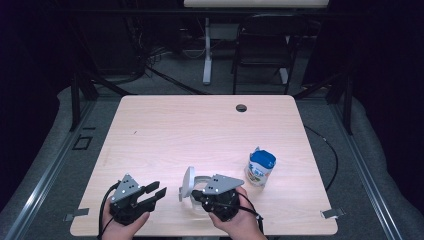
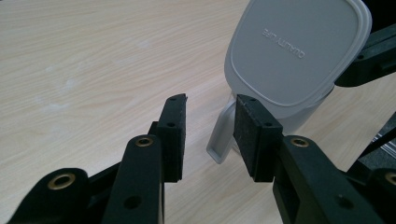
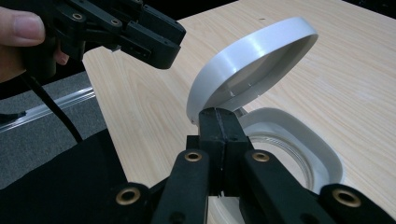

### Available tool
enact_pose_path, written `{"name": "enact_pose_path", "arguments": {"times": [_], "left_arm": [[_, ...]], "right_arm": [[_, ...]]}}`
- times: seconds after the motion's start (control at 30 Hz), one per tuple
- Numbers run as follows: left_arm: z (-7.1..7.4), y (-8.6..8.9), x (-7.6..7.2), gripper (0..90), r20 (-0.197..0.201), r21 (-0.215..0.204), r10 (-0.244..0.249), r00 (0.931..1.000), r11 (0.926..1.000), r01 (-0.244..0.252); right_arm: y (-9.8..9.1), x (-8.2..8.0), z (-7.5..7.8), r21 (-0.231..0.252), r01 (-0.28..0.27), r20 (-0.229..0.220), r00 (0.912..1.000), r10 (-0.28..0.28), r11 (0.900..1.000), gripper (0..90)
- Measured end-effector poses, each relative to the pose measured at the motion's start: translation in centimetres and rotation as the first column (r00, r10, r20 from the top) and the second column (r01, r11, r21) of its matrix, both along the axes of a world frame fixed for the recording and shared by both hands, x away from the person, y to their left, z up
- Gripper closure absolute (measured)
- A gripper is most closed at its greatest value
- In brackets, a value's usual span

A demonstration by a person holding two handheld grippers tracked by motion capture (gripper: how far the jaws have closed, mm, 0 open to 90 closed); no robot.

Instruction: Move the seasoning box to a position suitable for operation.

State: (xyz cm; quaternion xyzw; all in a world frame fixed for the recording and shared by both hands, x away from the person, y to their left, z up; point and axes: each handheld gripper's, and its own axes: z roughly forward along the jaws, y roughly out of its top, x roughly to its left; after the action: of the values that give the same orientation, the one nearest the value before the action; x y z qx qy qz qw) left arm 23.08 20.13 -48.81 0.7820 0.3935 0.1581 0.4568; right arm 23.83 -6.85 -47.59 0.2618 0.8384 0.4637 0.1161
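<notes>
Lidded jar (image 1: 192, 187) near table (image 1: 150, 135) edge

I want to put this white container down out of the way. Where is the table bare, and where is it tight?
The far half of the table, from the round hole back toward the left edge, is bare. The near edge is crowded: the left tool, the white container with its hinged lid raised, the right tool, and the blue-capped bottle.

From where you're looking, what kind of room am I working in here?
Likely a lab or recording workspace, not a home: a bare wooden table with a cable hole, dark curtains around it, loose cables on the grey floor, and a folding chair beside another desk behind.
</notes>
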Motion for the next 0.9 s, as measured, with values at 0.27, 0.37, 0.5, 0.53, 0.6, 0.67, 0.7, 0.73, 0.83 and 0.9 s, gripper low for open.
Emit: {"name": "enact_pose_path", "arguments": {"times": [0.27, 0.37, 0.5, 0.53, 0.6, 0.67, 0.7, 0.73, 0.83, 0.9], "left_arm": [[0.0, 0.1, 0.0, 64.5, 0.000, 0.004, 0.001, 1.0000, 1.0000, -0.001], [0.0, 0.1, 0.0, 64.5, 0.001, 0.003, 0.002, 1.0000, 1.0000, -0.002], [0.0, 0.2, 0.0, 64.6, 0.000, 0.003, 0.003, 1.0000, 1.0000, -0.003], [0.0, 0.2, 0.0, 64.6, 0.001, 0.002, 0.003, 1.0000, 1.0000, -0.003], [0.0, 0.2, 0.0, 64.6, 0.001, 0.002, 0.004, 1.0000, 1.0000, -0.004], [0.0, 0.2, 0.0, 64.6, 0.003, 0.002, 0.004, 1.0000, 1.0000, -0.004], [0.0, 0.2, 0.0, 64.6, 0.002, 0.003, 0.004, 1.0000, 1.0000, -0.004], [0.0, 0.2, 0.0, 64.6, 0.002, 0.003, 0.004, 1.0000, 1.0000, -0.004], [0.0, 0.3, 0.0, 64.6, 0.001, -0.001, 0.007, 1.0000, 1.0000, -0.007], [0.0, 0.3, 0.0, 64.6, -0.001, -0.001, 0.008, 1.0000, 1.0000, -0.008]], "right_arm": [[0.3, -0.1, -0.2, -0.007, -0.009, 0.002, 1.0000, 0.009, 0.9999, 90.0], [0.6, -0.3, -0.3, -0.015, -0.018, 0.003, 0.9998, 0.018, 0.9997, 90.0], [0.9, -0.5, -0.4, -0.024, -0.026, 0.007, 0.9996, 0.026, 0.9994, 90.0], [1.0, -0.5, -0.4, -0.022, -0.028, 0.007, 0.9996, 0.028, 0.9994, 90.0], [1.1, -0.6, -0.5, -0.028, -0.033, 0.005, 0.9994, 0.033, 0.9991, 90.0], [1.2, -0.6, -0.6, -0.036, -0.035, 0.006, 0.9994, 0.035, 0.9987, 90.0], [1.3, -0.6, -0.6, -0.035, -0.034, 0.006, 0.9994, 0.034, 0.9988, 90.0], [1.2, -0.6, -0.6, -0.036, -0.035, 0.005, 0.9993, 0.036, 0.9987, 90.0], [1.2, -0.6, -0.6, -0.033, -0.035, 0.006, 0.9994, 0.035, 0.9988, 90.0], [1.2, -0.6, -0.6, -0.035, -0.038, 0.006, 0.9993, 0.038, 0.9987, 90.0]]}}
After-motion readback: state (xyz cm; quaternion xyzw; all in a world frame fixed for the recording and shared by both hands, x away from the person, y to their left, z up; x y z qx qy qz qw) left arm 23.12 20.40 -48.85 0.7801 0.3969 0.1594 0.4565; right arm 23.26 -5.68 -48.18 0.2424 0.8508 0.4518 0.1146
